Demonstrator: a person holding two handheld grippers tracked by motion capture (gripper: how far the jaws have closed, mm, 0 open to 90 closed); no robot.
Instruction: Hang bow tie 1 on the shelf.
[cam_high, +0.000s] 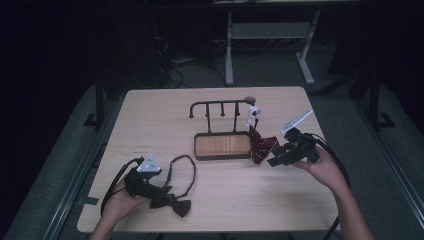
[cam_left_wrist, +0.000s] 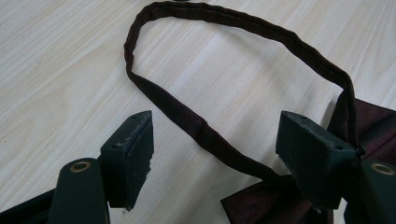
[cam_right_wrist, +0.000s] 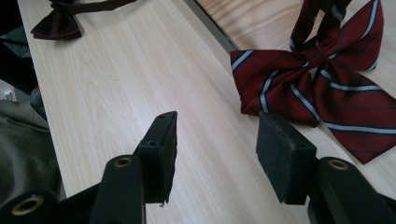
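Observation:
A dark maroon bow tie (cam_high: 176, 205) with a looped neck strap (cam_left_wrist: 224, 23) lies on the table's front left. My left gripper (cam_high: 162, 192) is open over it. In the left gripper view (cam_left_wrist: 215, 135) the strap runs between the jaws untouched, and the bow (cam_left_wrist: 261, 205) lies by the right jaw. A red bow tie with white stripes (cam_high: 261, 145) rests beside a black rack's wooden base (cam_high: 222, 145), its strap rising toward the rail's right end. My right gripper (cam_high: 274, 156) stands open just right of it. In the right gripper view (cam_right_wrist: 217, 126) nothing is between the jaws and the striped tie (cam_right_wrist: 322, 79) lies just ahead.
The rack's rail with several hooks (cam_high: 220, 103) stands at the table's middle back, with a small white piece (cam_high: 254, 112) at its right end. Bare wood tabletop (cam_high: 150, 125) surrounds the rack. The dark bow tie (cam_right_wrist: 56, 25) lies far off in the right gripper view.

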